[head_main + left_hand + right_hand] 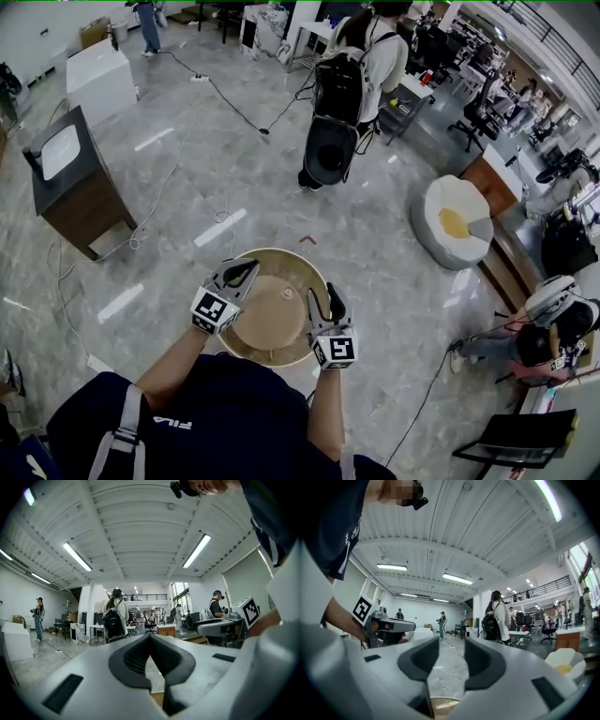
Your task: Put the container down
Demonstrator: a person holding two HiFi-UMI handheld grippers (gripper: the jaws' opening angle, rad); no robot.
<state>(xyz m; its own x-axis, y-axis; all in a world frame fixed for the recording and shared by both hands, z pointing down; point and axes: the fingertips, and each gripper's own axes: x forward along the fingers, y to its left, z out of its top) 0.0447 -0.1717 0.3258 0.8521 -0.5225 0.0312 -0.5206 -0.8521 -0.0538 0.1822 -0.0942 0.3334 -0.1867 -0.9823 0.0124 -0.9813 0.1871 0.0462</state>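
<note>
Container (270, 314): round, beige, shallow, held up over the grey marble floor (375, 244), directly in front of the person's torso. 2 grippers on opposite sides of its rim.

Left gripper (246, 270): on the rim's left side, jaws straddling the wall. In the left gripper view the left gripper (150, 637) has its black pad tips meeting. A tan strip of the container (157, 699) sits low between the jaws, so it's clamped on the rim.

Right gripper (323, 298): on the rim's right side, 1 jaw inside the bowl and 1 outside. In the right gripper view the right gripper (451, 644) has its tips apart with floor showing through. The container (440, 707) edge fills the gap lower down, so this reads as a grip on the rim.

Around: person with black backpack (349, 84) ahead, dark wood cabinet (80, 192) to the left, white and yellow beanbag (455, 223) to the right. All well apart from the container.
</note>
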